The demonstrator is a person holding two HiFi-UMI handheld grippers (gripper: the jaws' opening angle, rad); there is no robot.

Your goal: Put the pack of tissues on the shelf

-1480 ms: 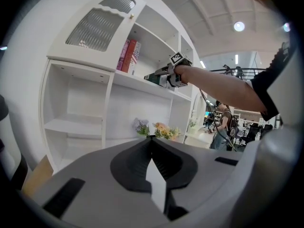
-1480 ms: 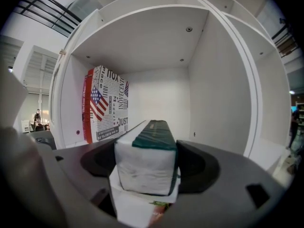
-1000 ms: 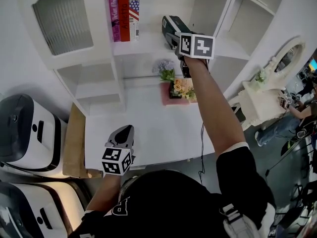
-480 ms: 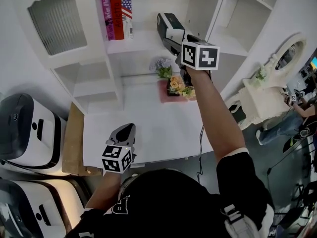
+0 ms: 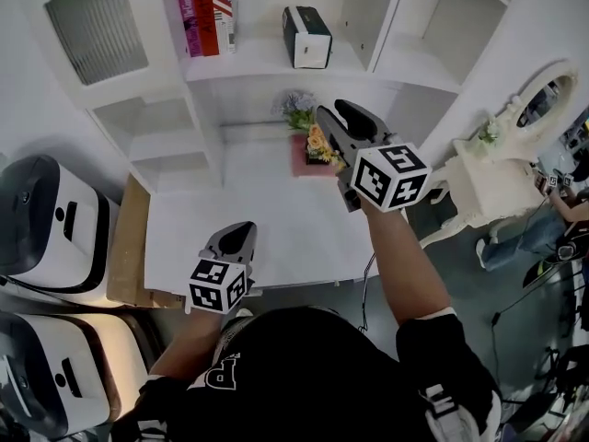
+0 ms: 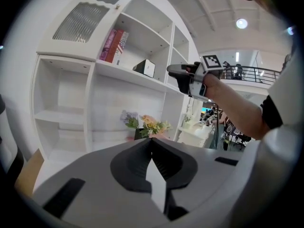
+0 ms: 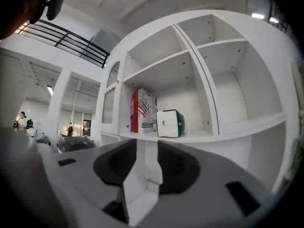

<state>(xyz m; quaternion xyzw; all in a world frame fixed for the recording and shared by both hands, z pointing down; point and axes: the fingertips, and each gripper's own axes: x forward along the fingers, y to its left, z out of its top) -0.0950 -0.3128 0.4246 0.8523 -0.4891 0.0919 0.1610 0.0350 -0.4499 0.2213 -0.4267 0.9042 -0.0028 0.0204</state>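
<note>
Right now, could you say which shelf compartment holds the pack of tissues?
The middle compartment, the one with the books; the pack of tissues stands right of them.

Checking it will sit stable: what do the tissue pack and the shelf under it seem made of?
Tissue pack: probably soft plastic film, white front, dark green sides; rounded, bulging corners suggest a soft pack, not a rigid box, though it is small in view. Shelf: smooth white board, likely painted wood or laminate; even satin surface, no grain visible.

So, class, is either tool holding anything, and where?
Nothing. The right tool is empty, its jaws have just been closing; the left tool is shut, empty.
</note>
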